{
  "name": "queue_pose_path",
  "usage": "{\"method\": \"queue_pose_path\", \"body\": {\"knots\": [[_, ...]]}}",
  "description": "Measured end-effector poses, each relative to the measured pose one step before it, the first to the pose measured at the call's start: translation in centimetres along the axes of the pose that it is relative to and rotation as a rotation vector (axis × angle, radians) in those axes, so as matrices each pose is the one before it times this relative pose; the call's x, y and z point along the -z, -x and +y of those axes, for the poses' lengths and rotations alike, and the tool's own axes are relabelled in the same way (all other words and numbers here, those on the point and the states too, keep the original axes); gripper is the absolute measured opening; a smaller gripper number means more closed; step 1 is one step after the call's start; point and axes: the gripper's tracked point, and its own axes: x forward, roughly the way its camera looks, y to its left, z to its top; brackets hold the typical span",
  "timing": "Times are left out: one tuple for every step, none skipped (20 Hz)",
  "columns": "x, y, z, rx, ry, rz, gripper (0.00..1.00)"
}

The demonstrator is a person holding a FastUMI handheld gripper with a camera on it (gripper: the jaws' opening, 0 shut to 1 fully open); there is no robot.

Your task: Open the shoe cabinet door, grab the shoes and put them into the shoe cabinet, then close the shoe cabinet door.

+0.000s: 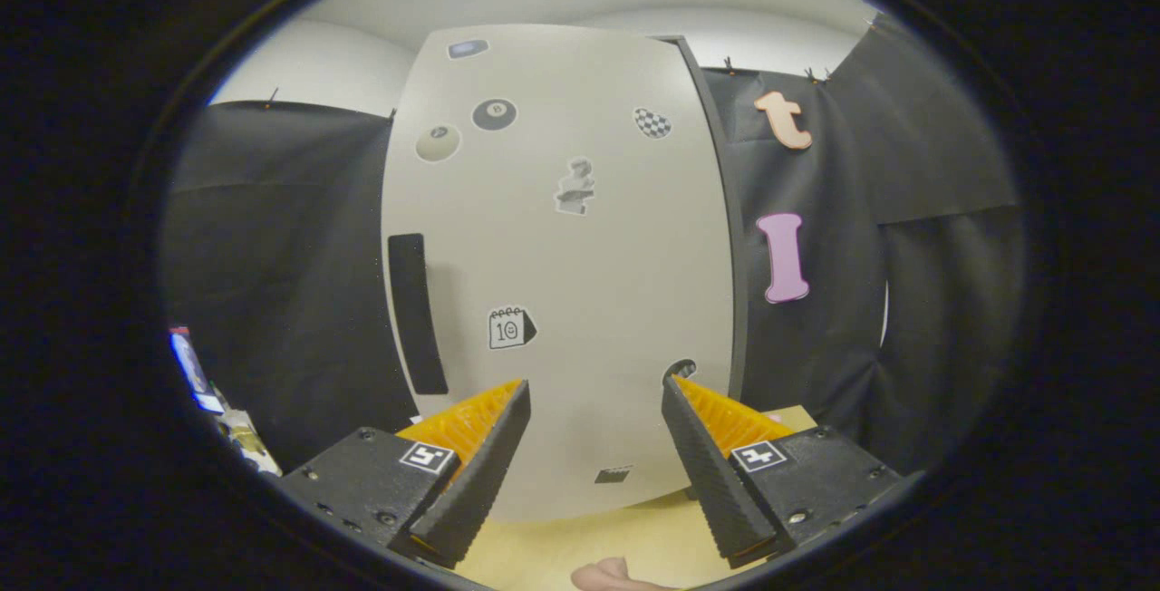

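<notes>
A pale grey shoe cabinet [580, 256] stands upright just ahead of my fingers, its door shut and dotted with small stickers. A long black handle [417, 314] runs vertically near the door's left edge, to the left of my left finger. My gripper [595, 384] is open, facing the lower part of the door, with nothing between its fingers. The cabinet's dark side edge [729, 237] shows along its right.
The cabinet stands on a light wooden surface [625, 537]. Black cloth walls [290, 283] hang close on both sides of it. Some small clutter [204, 382] lies low at the far left. A bit of a hand [605, 576] shows beneath the fingers.
</notes>
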Motion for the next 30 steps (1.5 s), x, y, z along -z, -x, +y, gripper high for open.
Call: {"method": "queue_pose_path", "body": {"knots": [[0.166, 1.031, 0.190, -0.01097, -0.00412, -0.00606, 0.96], [0.234, 1.061, 0.273, -0.01452, -0.00288, -0.00313, 0.96], [0.158, 0.962, 0.465, -0.01760, -0.00048, 0.00285, 0.96], [0.116, 1.053, 0.412, -0.00927, 0.00041, 0.00029, 0.96], [-0.059, 0.962, 0.154, -0.00121, 0.00490, -0.00270, 0.96], [0.101, 1.015, -0.106, 0.00794, 0.00306, -0.00380, 0.96], [0.049, 0.989, -0.309, 0.01674, -0.00030, -0.00453, 0.96], [0.243, 0.768, 0.097, -0.00135, 0.01015, -0.00413, 0.96], [-0.080, 0.536, -0.054, 0.00684, 0.00209, -0.01077, 0.96], [-0.078, 0.634, -0.224, 0.00568, 0.00255, -0.00999, 0.96], [0.083, 0.589, -0.106, 0.00037, 0.00017, -0.00771, 0.96], [-0.014, 0.484, 0.118, -0.00382, -0.00061, -0.00869, 0.96], [-0.054, 0.453, 0.200, -0.01147, -0.00318, -0.00594, 0.96], [0.144, 0.518, 0.264, -0.01321, -0.00637, -0.00239, 0.96], [0.104, 0.506, 0.216, -0.01659, -0.00403, -0.00201, 0.96], [-0.002, 0.474, 0.155, -0.01724, -0.00466, -0.00486, 0.96], [-0.053, 0.422, -0.083, -0.00809, -0.00506, -0.00706, 0.96], [0.015, 0.479, -0.229, -0.00191, -0.00525, -0.00432, 0.96], [-0.167, 0.306, -0.160, -0.00510, -0.00743, -0.00931, 0.96], [-0.081, 0.237, -0.149, -0.00405, -0.00815, -0.00801, 0.96], [-0.076, 0.278, -0.350, 0.00081, -0.00769, -0.00406, 0.96], [0.038, 0.231, -0.427, -0.00041, -0.00755, -0.00318, 0.96], [-0.045, 0.207, -0.295, -0.00051, -0.00877, -0.00109, 0.96], [-0.118, 0.150, -0.248, -0.00019, -0.00984, -0.00114, 0.96], [-0.281, 0.208, -0.357, 0.00112, -0.01219, -0.00064, 0.96], [-0.163, 0.137, -0.371, -0.00022, -0.01377, -0.00362, 0.96], [-0.282, 0.228, -0.330, 0.00022, -0.01026, -0.00644, 0.96], [-0.246, 0.026, -0.412, 0.00884, -0.00571, -0.00951, 0.96], [-0.212, 0.221, -0.407, 0.01072, -0.00083, -0.00797, 0.99], [0.052, 0.077, -0.280, 0.00337, 0.00168, -0.00307, 0.98]]}}
